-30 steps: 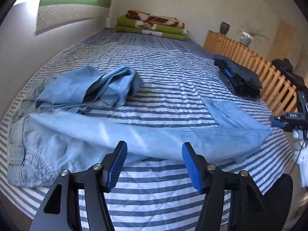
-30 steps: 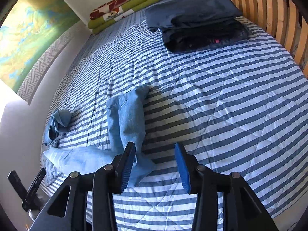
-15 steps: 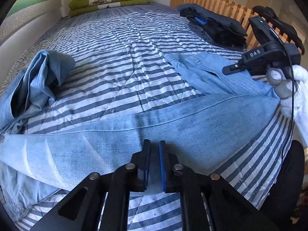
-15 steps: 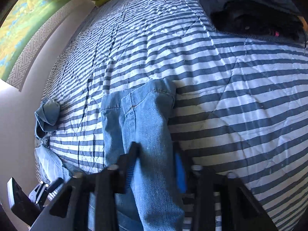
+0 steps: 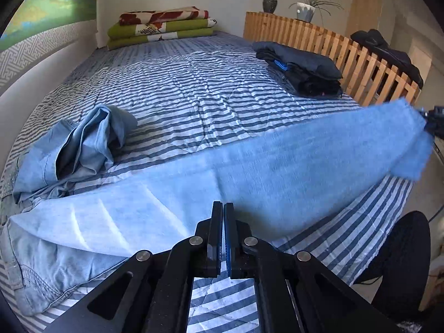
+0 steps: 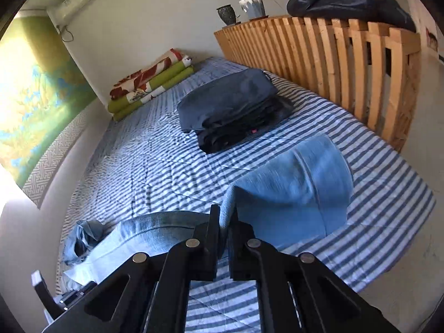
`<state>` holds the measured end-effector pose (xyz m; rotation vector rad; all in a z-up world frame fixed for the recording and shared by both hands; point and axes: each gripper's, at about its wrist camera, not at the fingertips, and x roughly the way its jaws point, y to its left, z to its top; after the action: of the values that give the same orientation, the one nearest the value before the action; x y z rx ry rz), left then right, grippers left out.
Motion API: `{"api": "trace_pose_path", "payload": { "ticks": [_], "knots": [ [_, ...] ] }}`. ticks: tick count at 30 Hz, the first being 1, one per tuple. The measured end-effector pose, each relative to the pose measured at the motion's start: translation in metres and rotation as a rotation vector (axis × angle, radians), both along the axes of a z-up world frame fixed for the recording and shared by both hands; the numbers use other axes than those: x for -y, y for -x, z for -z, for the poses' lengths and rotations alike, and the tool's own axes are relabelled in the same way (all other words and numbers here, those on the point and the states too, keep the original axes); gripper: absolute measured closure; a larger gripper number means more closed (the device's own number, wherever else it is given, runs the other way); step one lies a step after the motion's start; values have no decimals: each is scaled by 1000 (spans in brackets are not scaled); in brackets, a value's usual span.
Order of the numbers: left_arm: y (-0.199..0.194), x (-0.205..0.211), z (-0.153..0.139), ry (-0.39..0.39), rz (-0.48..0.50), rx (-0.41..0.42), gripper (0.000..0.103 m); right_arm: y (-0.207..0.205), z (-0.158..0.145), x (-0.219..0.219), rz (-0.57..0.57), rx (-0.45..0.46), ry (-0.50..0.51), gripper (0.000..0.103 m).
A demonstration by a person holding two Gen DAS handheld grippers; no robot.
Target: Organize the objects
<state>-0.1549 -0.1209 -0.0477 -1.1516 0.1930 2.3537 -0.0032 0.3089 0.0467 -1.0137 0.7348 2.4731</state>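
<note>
Light blue jeans lie across the near side of the striped bed. One leg stretches from left to right, and its far end is raised off the cover. The other leg is bunched up at the left. My left gripper pinches the near edge of the stretched leg, its jaws opening a trace with denim still pressed between the pads. My right gripper grips the hem end of the jeans and holds it above the bed; its jaws are also opening slightly, with fabric between them.
A pile of folded dark clothes sits on the right of the bed by a wooden slatted rail. Folded green and red blankets lie at the head. A dark jacket and plant pots rest on the rail.
Both grippers went from open to shut on the jeans leg. The right one then rose and lifted the hem end off the bed, pulling the leg taut between them.
</note>
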Motion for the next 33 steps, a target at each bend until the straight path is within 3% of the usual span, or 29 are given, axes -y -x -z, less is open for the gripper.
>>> {"api": "trace_pose_path", "payload": {
  "ticks": [1, 3, 4, 7, 9, 14, 17, 19, 21, 24, 29, 33],
  "knots": [
    [3, 4, 0, -3, -16, 3, 92, 5, 11, -5, -2, 41, 5, 85],
    [11, 13, 2, -4, -45, 20, 72, 21, 35, -15, -34, 132, -7, 83],
    [14, 17, 4, -4, -43, 36, 69, 26, 48, -22, -26, 165, -2, 83],
    [27, 18, 15, 50, -37, 39, 58, 36, 72, -36, -58, 210, 51, 83],
    [39, 18, 22, 86, -38, 40, 43, 41, 77, -35, -92, 226, 53, 83],
    [75, 11, 47, 59, -17, 178, 35, 38, 68, -43, -144, 155, -35, 82],
    [81, -1, 63, 101, 21, 199, 35, 39, 64, -38, -229, 188, -163, 75],
    [78, -9, 72, 131, 48, 198, 42, 35, 69, -40, -273, 217, -213, 73],
    [72, -17, 79, 184, 65, 175, 85, 31, 76, -57, -277, 255, -169, 69],
    [67, -17, 76, 174, 71, 150, 103, 12, 85, -99, -202, 264, -29, 69],
    [65, -7, 62, 154, 36, 118, 103, -14, 109, -144, -102, 229, 237, 64],
    [61, 0, 50, 163, 17, 87, 103, 1, 130, -147, -126, 209, 365, 64]
  ]
}}
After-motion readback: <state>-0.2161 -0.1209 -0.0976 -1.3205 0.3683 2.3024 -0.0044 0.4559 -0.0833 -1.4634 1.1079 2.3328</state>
